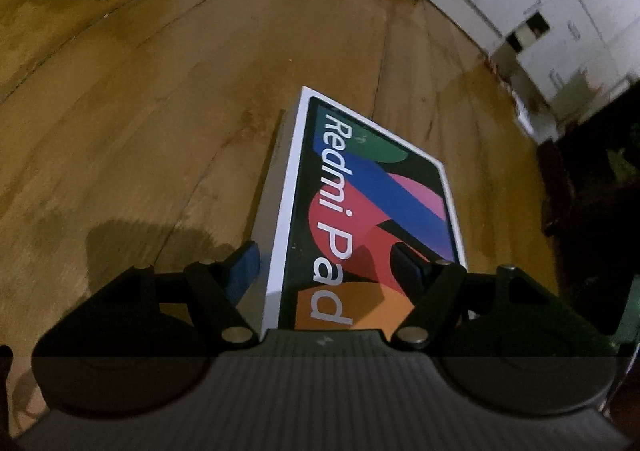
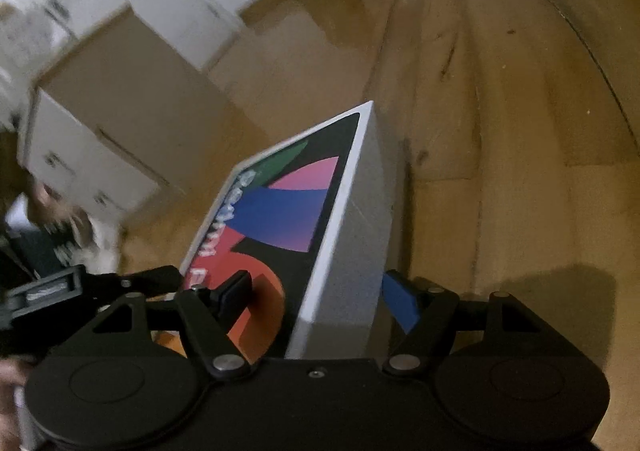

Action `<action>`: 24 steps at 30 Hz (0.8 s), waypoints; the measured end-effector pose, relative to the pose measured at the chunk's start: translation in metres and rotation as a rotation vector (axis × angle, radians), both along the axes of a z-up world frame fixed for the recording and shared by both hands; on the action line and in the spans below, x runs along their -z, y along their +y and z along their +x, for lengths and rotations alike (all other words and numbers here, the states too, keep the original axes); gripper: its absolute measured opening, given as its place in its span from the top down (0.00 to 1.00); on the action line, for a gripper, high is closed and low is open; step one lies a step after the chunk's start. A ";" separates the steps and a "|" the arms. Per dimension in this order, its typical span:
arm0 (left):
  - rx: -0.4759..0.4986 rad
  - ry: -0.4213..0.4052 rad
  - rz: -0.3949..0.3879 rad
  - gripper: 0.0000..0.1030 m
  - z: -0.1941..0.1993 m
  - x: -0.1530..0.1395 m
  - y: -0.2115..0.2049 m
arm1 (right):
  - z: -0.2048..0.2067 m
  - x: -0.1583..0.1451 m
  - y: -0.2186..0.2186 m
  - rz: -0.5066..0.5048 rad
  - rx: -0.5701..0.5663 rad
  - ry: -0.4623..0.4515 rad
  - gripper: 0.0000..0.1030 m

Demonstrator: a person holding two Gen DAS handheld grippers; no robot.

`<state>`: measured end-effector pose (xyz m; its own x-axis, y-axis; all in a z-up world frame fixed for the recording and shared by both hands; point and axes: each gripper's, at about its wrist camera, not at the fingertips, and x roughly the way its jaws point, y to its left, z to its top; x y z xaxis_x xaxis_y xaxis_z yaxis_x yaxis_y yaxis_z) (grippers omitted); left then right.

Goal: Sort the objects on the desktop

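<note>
I see both my grippers, left [image 1: 325, 265] and right [image 2: 316, 299], jaws clamped on the white Redmi Pad box [image 1: 372, 207], its lid bright with colour shapes.

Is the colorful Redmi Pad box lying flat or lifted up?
Lifted up. The Redmi Pad box sits between both grippers' fingers, floor far below.

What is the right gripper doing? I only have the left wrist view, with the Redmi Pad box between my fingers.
Observer: The right gripper clamps the Redmi Pad box too, with one finger on the printed face and the other behind the box.
Operator: Anything standing off to that side?
Observer: A white drawer unit with a brown top stands on the wooden floor, left of the box in the right wrist view.
</note>
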<state>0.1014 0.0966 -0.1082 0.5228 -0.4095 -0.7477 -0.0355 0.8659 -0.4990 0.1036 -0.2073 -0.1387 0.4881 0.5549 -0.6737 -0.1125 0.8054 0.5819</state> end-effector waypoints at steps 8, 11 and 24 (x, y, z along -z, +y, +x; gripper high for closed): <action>-0.023 0.006 0.012 0.31 0.000 0.017 -0.001 | -0.005 0.005 0.005 -0.014 0.007 -0.008 0.24; -0.016 -0.044 0.043 0.31 -0.004 0.013 -0.006 | -0.009 0.005 0.004 -0.014 0.002 -0.044 0.29; 0.002 -0.103 0.105 0.31 -0.019 -0.007 -0.015 | -0.027 -0.005 -0.001 0.012 -0.016 -0.156 0.32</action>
<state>0.0821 0.0818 -0.1017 0.5986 -0.3326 -0.7287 0.0132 0.9137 -0.4062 0.0769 -0.2084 -0.1340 0.5772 0.5709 -0.5838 -0.2146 0.7959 0.5662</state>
